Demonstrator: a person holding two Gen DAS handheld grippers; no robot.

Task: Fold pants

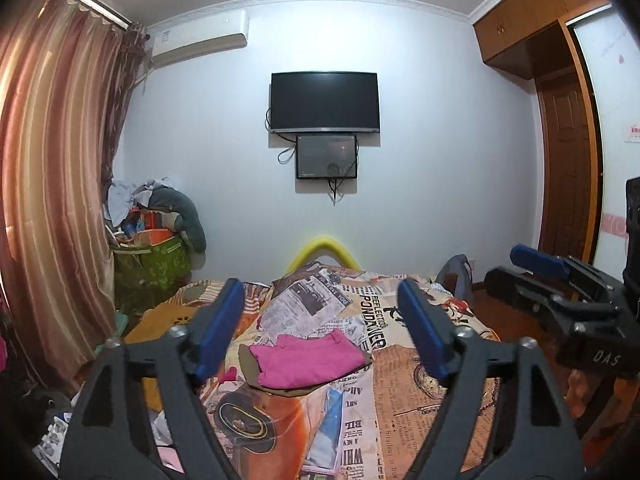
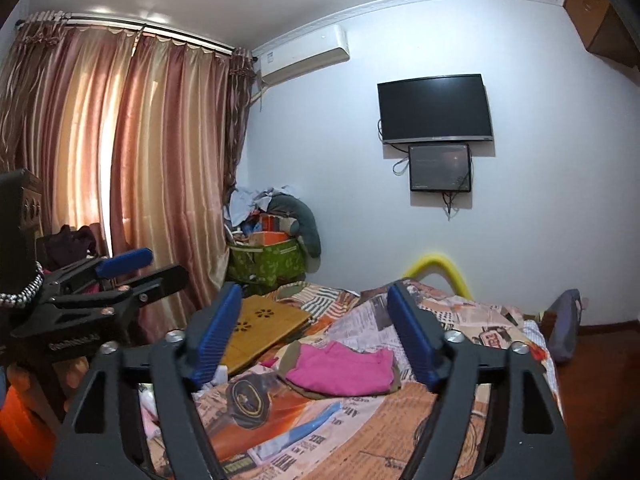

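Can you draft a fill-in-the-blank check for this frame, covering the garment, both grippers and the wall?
1. The folded pants lying on the bed are ____ in colour.
2. The left gripper and right gripper both have their jaws ____, with nothing between them.
3. Above the smaller screen on the wall hangs a dark ____.
4. The foam arch at the far end of the bed is ____.

Missing words: pink; open; television; yellow

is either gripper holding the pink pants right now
No, both the left gripper and the right gripper are open and empty, while the folded pink pants lie on the bed.
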